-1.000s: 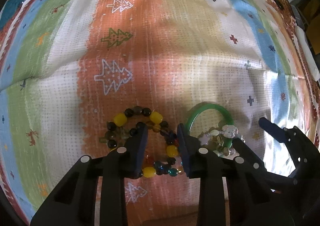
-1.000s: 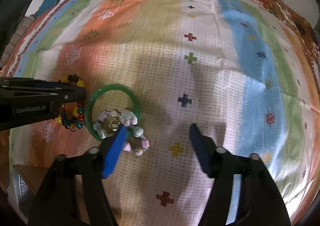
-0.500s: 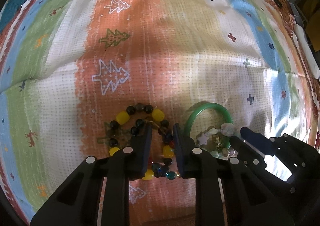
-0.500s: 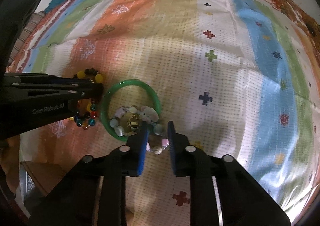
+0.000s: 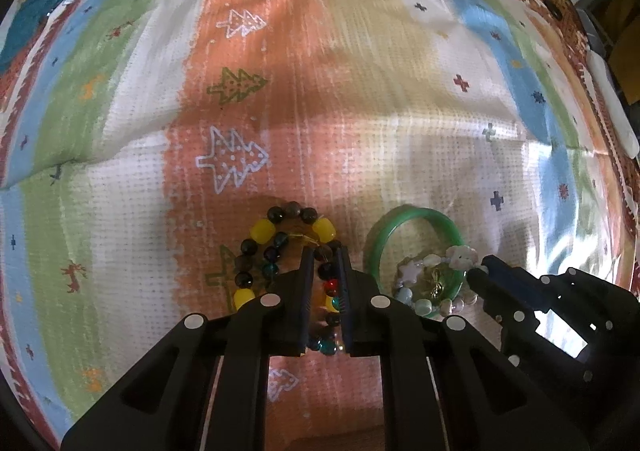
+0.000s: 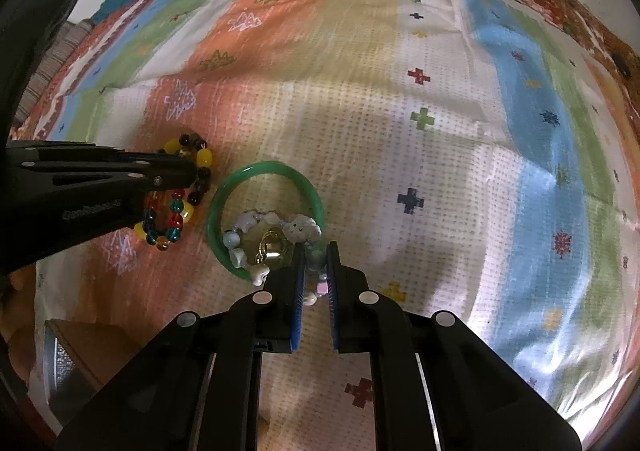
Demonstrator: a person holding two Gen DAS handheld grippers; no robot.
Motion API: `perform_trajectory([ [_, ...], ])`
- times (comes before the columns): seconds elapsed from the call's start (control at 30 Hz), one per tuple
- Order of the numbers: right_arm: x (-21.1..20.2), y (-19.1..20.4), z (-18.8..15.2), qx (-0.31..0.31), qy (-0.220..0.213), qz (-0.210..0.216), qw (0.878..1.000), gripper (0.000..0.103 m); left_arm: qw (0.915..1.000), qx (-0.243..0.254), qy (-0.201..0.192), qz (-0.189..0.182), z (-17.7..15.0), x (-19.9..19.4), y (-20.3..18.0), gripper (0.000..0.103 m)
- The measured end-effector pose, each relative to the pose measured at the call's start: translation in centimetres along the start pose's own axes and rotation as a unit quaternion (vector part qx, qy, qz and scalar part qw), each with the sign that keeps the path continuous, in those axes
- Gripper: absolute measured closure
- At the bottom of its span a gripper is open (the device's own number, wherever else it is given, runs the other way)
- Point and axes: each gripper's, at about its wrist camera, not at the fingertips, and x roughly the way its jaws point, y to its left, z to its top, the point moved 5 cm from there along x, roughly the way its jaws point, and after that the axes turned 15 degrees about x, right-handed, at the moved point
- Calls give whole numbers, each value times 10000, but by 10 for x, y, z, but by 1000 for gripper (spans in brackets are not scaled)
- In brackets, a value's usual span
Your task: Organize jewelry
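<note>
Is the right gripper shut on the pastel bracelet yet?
Shut on it. The right gripper has its jaws nearly together with beads of the pastel bracelet pinched between them, lying partly inside the green bangle.

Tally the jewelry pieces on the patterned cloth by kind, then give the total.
Dark-and-yellow bead bracelet: 1
Small multicoloured glass bead bracelet: 1
Solid green bangle: 1
Pale pastel shell-and-stone bead bracelet: 1
Total: 4
</note>
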Motion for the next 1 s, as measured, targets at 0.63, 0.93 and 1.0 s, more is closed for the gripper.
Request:
perform_trajectory([
  [0.63, -40, 2, 1, 69, -362, 113, 9993, 92, 9990, 340, -47, 283, -9, -24, -13, 100],
  [0.93, -35, 0, 2, 108, -293, 106, 9995, 91, 9993, 311, 23, 222, -5, -13, -19, 79],
  [1.0, -34, -1, 1, 106, -275, 90, 9995, 91, 9993, 301, 35, 228, -3, -9, -19, 79],
])
